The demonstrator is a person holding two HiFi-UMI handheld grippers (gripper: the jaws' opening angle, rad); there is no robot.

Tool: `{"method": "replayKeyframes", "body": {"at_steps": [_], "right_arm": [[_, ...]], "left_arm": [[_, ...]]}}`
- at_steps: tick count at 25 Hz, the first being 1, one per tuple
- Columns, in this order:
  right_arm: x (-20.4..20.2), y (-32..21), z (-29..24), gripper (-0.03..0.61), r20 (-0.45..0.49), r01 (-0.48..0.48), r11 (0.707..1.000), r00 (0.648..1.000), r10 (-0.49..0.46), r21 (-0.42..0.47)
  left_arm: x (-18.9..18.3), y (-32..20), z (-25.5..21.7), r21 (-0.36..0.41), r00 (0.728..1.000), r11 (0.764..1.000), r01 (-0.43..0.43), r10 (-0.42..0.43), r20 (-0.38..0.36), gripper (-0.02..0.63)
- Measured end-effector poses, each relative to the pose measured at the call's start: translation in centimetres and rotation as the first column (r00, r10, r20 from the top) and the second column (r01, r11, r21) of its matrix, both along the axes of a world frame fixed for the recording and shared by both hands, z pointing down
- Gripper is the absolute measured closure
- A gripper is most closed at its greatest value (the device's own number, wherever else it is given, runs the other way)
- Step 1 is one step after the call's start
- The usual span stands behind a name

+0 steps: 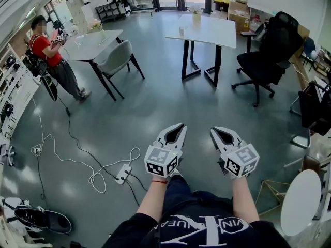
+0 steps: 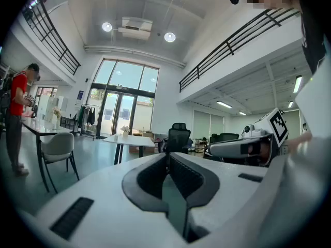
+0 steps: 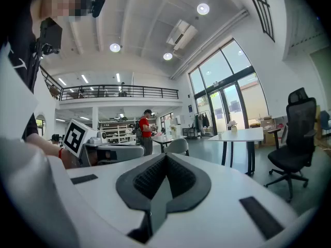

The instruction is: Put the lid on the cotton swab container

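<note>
Above the floor (image 1: 155, 99), the left hand-held gripper (image 1: 179, 126) and right hand-held gripper (image 1: 214, 131) are being held closed and empty. No lid or container is being shown; the task is being judged unstarted.

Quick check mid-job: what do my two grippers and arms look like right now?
The left gripper and right gripper are white shells with dark grey ribbed pads, tapering to a point. Each carries a white cube with black square markers. A red band circles the left wrist. The shirt is black, short-sleeved, with white lettering.
</note>
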State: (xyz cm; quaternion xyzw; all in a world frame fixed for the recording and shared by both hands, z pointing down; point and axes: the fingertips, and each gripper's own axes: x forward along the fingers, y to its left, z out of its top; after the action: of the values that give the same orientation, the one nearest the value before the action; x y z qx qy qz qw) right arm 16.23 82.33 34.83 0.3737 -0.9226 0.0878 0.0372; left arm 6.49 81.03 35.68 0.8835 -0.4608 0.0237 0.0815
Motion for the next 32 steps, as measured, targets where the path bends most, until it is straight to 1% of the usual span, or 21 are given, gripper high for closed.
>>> {"method": "replayKeyframes", "body": {"at_steps": [5, 8, 10, 14, 17, 22, 28, 32], "right_arm": [[-0.6, -1.0, 0.8, 0.575, 0.001, -0.013, 1.0, 1.0, 0.013, -0.009], [-1.1, -1.6, 1.9, 0.575, -0.001, -0.018, 0.999, 1.0, 0.018, -0.031], [-1.5, -2.3, 2.5, 0.575, 0.009, -0.018, 0.999, 1.0, 0.018, -0.048], [-2.5, -4.5, 3.6, 0.575, 0.022, 0.0, 0.998, 1.0, 0.002, -0.064], [-2.9, -7.2, 4.1, 0.575, 0.001, -0.003, 0.998, 1.0, 0.003, -0.064], [-3.5, -14.0, 4.7, 0.575, -0.021, -0.029, 0.996, 0.999, 0.027, -0.086], [-5.4, -23.9, 4.1, 0.575, -0.039, -0.038, 0.995, 0.999, 0.035, -0.094], [-8.0, -28.2, 3.6, 0.575, -0.034, -0.053, 0.993, 0.998, 0.049, -0.101]], "left_arm": [[-0.8, -1.0, 0.3, 0.0, 1.0, 1.0, 0.007, -0.007, -0.006, 0.588], [-1.8, -1.6, 1.1, -0.027, 0.999, 0.999, 0.027, -0.028, -0.023, 0.588], [-2.4, -2.2, 1.9, -0.047, 0.999, 0.998, 0.037, -0.038, -0.02, 0.588], [-3.3, -4.8, 3.6, -0.075, 0.998, 0.996, 0.055, -0.058, -0.031, 0.588], [-3.4, -7.9, 4.0, -0.072, 0.998, 0.996, 0.052, -0.054, -0.033, 0.588], [-3.7, -14.9, 4.4, -0.075, 0.999, 0.997, 0.026, -0.028, -0.031, 0.588], [-5.5, -24.8, 3.5, -0.07, 0.999, 0.998, 0.0, -0.003, -0.035, 0.588], [-7.8, -29.3, 3.3, -0.085, 0.999, 0.996, -0.019, 0.017, -0.027, 0.588]]}}
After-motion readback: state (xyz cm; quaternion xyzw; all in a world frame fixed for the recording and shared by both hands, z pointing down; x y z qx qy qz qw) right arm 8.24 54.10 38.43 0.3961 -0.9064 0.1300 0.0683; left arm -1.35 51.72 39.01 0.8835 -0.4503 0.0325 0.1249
